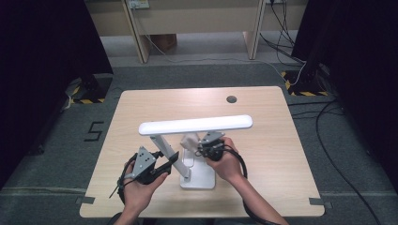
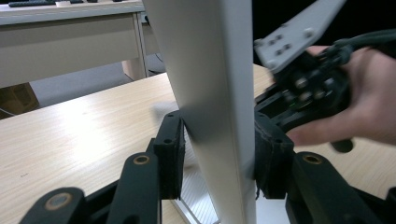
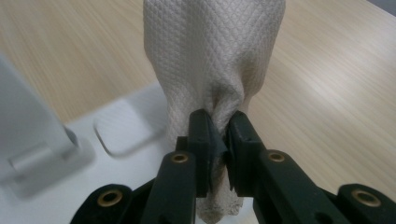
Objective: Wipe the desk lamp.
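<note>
Cloth (image 3: 210,65) weave in right gripper (image 3: 218,140) view (high view: pale scrap)

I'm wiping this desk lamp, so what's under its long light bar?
Under the light bar: the lamp's arm, white base, and the cloth held by the right gripper. The bar's underside is hidden.

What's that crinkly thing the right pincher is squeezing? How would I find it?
Start at the light wooden table and find the white desk lamp on it. Over its flat base, the right gripper pinches a beige quilted paper towel, the one soft, crumpled thing there.
</note>
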Demonstrator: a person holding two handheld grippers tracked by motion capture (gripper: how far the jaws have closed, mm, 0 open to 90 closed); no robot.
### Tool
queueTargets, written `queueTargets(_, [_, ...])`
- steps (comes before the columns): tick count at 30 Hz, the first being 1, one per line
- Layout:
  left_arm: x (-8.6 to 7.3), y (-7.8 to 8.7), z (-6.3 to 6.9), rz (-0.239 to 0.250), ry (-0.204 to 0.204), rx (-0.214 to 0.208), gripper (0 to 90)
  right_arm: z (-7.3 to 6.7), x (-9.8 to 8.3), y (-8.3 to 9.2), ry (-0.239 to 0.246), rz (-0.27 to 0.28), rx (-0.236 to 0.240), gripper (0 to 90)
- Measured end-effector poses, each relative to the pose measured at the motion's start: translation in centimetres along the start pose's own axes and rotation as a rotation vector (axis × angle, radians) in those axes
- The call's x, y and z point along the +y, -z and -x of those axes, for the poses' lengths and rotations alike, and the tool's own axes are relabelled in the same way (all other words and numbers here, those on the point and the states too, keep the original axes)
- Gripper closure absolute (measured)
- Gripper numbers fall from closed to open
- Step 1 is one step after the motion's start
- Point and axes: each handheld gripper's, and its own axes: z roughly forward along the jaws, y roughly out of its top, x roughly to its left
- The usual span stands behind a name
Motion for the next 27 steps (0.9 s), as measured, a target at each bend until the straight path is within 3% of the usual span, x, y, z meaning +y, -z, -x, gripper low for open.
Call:
queueTargets(5, [-0.1, 0.0, 0.0, 0.003, 0.003, -0.001, 59.4, -2.1, 1.4, -2.7, 0.060, -0.004, 0.042, 81.6])
queueTargets(6, [-0.1, 0.1, 0.0, 0.003, 0.002, -0.001, 59.4, -2.5, 1.3, -3.1, 0.048, -0.014, 0.039, 81.6])
queueTargets(10, [-0.1, 0.0, 0.0, 0.003, 0.003, -0.004, 59.4, -2.6, 1.0, -3.6, 0.074, -0.019, 0.033, 81.7])
queueTargets(16, [-0.1, 0.0, 0.0, 0.002, 0.002, 0.000, 59.5, -1.4, 0.2, -2.5, 0.086, -0.047, -0.022, 81.8])
queueTargets(22, [-0.1, 0.0, 0.0, 0.002, 0.001, -0.001, 59.5, 0.1, -1.5, -1.3, 0.031, -0.075, -0.064, 81.8])
queueTargets(27, [0.0, 0.0, 0.0, 0.001, 0.001, 0.000, 59.5, 1.0, -2.2, -0.7, 0.034, -0.091, -0.088, 81.9])
